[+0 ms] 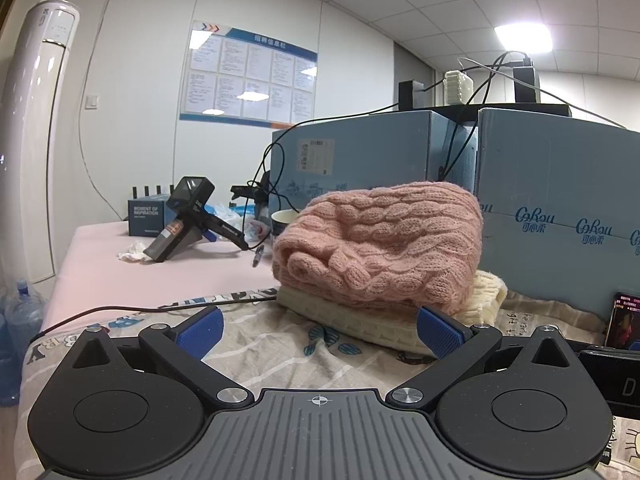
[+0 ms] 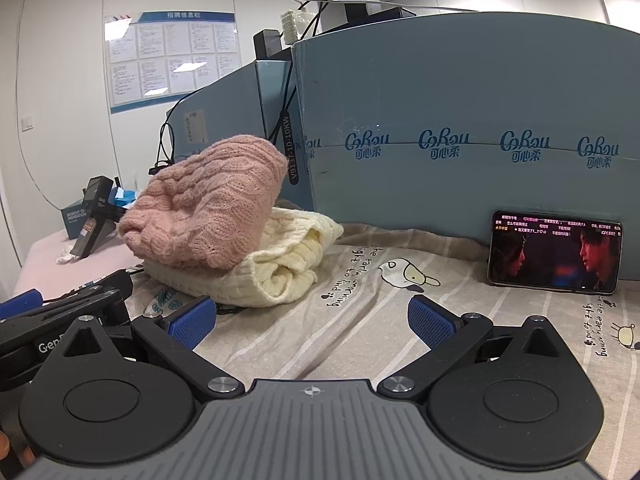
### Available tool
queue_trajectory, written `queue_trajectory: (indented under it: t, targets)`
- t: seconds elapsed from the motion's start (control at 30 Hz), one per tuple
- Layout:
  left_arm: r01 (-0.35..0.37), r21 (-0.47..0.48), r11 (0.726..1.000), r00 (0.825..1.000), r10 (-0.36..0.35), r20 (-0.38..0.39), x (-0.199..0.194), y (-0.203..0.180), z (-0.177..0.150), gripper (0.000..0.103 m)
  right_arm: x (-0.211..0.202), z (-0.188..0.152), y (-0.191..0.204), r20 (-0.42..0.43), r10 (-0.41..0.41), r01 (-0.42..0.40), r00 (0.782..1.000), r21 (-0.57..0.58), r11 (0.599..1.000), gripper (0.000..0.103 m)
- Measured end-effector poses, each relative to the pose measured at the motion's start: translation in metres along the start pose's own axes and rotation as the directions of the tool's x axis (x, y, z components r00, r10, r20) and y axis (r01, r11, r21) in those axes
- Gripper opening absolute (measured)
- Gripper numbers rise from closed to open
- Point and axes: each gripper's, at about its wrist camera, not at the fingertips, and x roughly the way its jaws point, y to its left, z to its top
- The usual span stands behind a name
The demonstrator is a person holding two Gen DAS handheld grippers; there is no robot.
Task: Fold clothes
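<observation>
"CoRou" on blue cartons [image 2: 460, 120], cable tag [image 2: 294, 152] perhaps "V9137-10-10KW"

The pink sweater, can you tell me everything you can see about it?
The pink sweater is a thick, fuzzy, cable-knit one in dusty pink. It is folded into a puffy bundle and lies on top of a folded cream sweater, tilted, with one end propped higher near the blue cardboard boxes. The stack sits on a printed bedsheet. Neither gripper touches it; both sets of jaws are open and empty.

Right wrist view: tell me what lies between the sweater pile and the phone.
Only printed bedsheet lies between the cream sweater and the phone.
</observation>
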Motion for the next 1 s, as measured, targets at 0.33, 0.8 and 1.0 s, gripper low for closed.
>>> queue_trajectory:
  t: [0.33,0.8,1.0]
  targets:
    - [0.002,0.001,1.000,1.000,-0.002,0.003,-0.0002,-0.0003,-0.0002,0.103,0.0000,0.0000,0.0004,-0.002,0.001,-0.001,1.000,0.000,1.000,0.103]
    - [0.002,0.002,1.000,1.000,-0.003,0.004,-0.0009,-0.0002,-0.0001,0.103,0.0001,-0.0008,0.0012,-0.005,0.003,-0.003,1.000,0.000,1.000,0.103]
    - [0.004,0.002,1.000,1.000,-0.004,0.004,-0.0012,0.0000,-0.0005,0.103,0.0003,-0.0009,0.0012,-0.007,0.004,-0.004,1.000,0.000,1.000,0.103]
